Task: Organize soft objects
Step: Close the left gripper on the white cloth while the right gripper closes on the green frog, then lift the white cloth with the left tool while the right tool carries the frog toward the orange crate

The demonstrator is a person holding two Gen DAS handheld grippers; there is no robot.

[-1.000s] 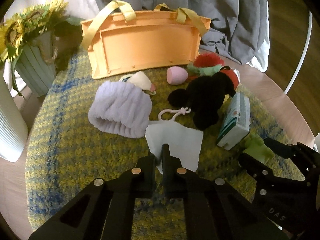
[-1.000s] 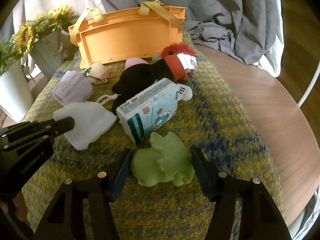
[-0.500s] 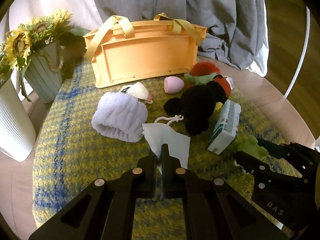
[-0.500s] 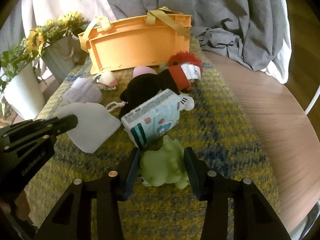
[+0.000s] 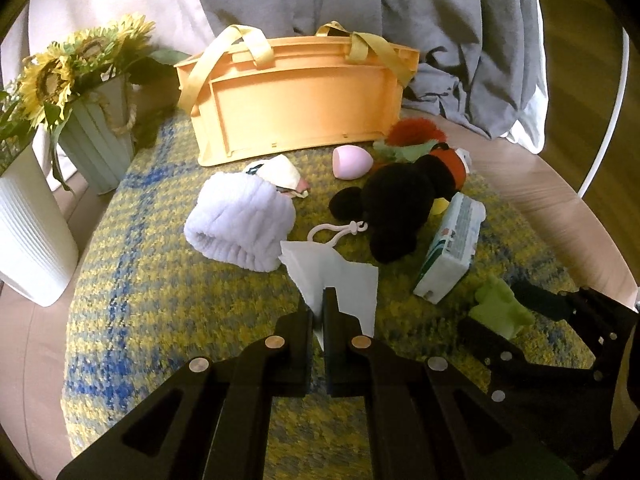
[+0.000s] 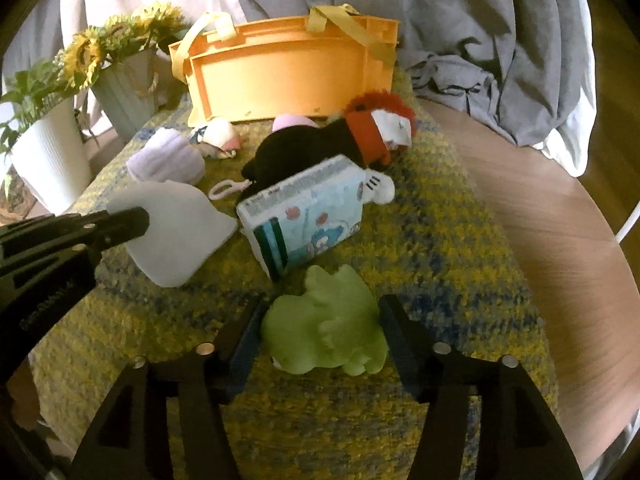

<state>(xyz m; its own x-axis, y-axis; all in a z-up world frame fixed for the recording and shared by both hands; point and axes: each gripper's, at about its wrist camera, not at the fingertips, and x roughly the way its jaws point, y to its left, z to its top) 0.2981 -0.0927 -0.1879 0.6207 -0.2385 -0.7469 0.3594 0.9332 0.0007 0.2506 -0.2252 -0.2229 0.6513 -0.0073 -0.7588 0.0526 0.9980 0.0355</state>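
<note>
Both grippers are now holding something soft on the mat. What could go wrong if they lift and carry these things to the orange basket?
The left gripper pinches only one edge of the white pouch, so the cloth may slip out, and its cord lies close to the black plush and might drag on it. The right gripper flanks the green toy; whether its fingers press it is unclear, so it could drop. The tissue pack sits just ahead and could be knocked.
</note>
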